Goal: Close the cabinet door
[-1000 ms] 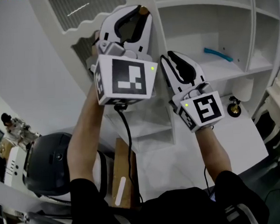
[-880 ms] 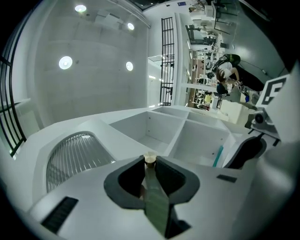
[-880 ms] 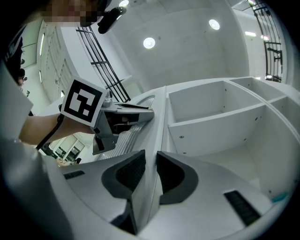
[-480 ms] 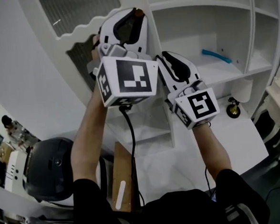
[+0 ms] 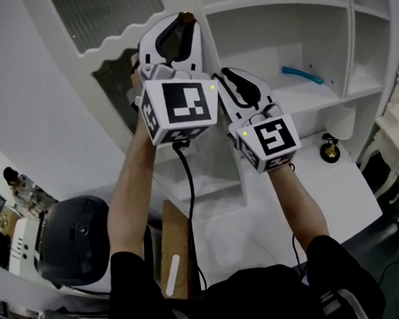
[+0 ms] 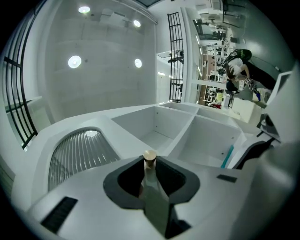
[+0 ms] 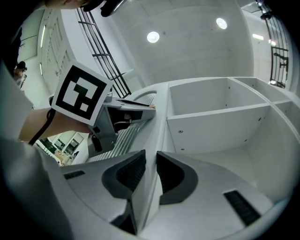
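Left gripper view shows knob (image 6: 149,156), lower centre, pinched by left gripper (image 6: 149,165); right gripper view doesn't. Jaws of right gripper (image 7: 150,161): narrow gap, clamped on cabinet door (image 7: 143,187) edge.

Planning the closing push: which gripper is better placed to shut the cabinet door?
Likely left: the left gripper grips the knob, while the right gripper only pinches the cabinet door edge.

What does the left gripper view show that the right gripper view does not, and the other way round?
Only the left gripper view: the left gripper closed on the door's knob, and a teal stick on a shelf. Only the right gripper view: the right gripper clamped on the door's edge, and the left gripper's marker cube. Both: the door's ribbed panel and the white shelves.
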`<state>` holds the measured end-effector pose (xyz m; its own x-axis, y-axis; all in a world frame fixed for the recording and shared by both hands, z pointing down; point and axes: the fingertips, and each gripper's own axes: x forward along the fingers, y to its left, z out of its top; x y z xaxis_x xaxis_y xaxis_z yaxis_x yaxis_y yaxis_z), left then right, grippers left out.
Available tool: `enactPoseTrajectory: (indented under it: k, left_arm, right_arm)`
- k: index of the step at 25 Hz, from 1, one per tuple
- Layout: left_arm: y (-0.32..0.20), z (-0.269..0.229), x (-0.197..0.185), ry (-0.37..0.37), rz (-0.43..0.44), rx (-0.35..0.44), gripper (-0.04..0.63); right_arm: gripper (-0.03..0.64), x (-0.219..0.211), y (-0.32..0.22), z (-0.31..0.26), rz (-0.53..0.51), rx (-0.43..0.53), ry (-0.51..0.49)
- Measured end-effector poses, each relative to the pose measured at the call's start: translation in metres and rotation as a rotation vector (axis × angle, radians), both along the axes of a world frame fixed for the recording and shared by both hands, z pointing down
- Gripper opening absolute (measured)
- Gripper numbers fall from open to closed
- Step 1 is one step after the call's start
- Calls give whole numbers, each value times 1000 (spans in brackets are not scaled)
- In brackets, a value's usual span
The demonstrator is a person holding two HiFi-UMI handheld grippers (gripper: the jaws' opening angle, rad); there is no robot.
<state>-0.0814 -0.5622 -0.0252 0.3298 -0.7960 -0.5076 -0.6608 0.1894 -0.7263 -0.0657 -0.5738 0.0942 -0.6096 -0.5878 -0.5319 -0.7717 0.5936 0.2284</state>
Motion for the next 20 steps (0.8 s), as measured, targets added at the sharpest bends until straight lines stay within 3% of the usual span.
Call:
enactPoseTrajectory:
  k: [7, 15, 20]
  left_arm:
    - [23, 47, -28, 70, -8, -45, 80]
    - [44, 115, -73, 234, -43, -177, 80]
    - [53, 162, -71, 317, -14, -215, 64]
  right_arm:
    - [74, 4, 8, 11, 22, -36, 58]
    - [37, 1, 26, 63, -10, -147, 103]
    - [34, 2, 46, 98, -33, -190, 124]
